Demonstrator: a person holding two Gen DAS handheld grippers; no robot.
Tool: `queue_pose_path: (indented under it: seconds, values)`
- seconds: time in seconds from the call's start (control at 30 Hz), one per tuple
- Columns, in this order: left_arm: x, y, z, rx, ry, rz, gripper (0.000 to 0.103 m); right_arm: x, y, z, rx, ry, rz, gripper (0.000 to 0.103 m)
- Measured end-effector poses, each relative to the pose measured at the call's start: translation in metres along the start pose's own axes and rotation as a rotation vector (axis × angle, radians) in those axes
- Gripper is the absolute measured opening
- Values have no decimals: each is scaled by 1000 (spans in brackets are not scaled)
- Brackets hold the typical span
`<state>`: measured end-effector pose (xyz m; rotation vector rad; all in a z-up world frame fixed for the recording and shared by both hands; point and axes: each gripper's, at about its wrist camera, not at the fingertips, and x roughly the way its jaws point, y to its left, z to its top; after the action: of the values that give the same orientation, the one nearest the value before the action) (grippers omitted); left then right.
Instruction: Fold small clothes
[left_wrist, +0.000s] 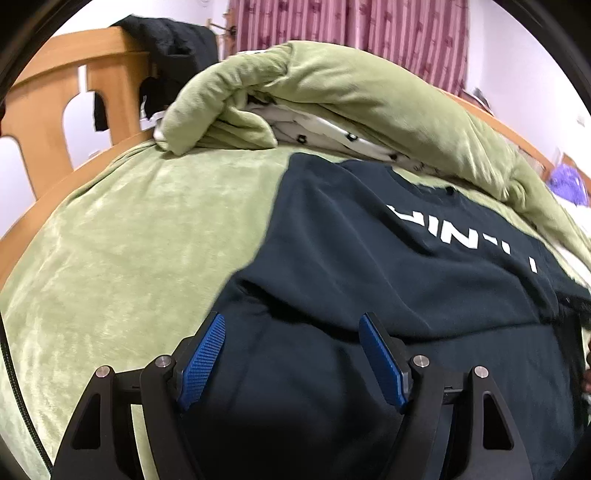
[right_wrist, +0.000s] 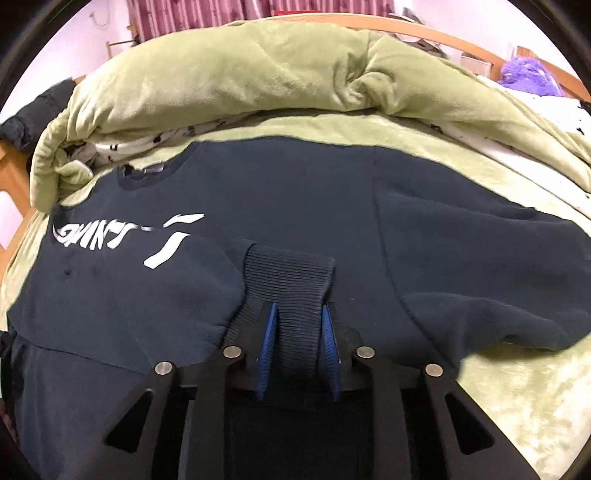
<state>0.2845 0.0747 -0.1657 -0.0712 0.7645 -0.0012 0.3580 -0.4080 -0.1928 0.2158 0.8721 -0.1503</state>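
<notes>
Dark navy sweatshirt (right_wrist: 295, 206), white lettering (right_wrist: 110, 236)

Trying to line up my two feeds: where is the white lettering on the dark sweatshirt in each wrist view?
Left wrist: the white lettering sits right of centre, above the open left hand-held gripper.
Right wrist: the lettering is at left, up-left of the right hand-held gripper, whose pads flank the ribbed cuff.
Shared landmark: the rolled green blanket behind the sweatshirt's collar.
</notes>
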Motion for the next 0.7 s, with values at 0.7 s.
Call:
queue_pose_path:
  seconds: [0.7]
  values:
    - [34,-18,-18,94,80,70,75,-143,-129,-42,-18,-105,-218,43]
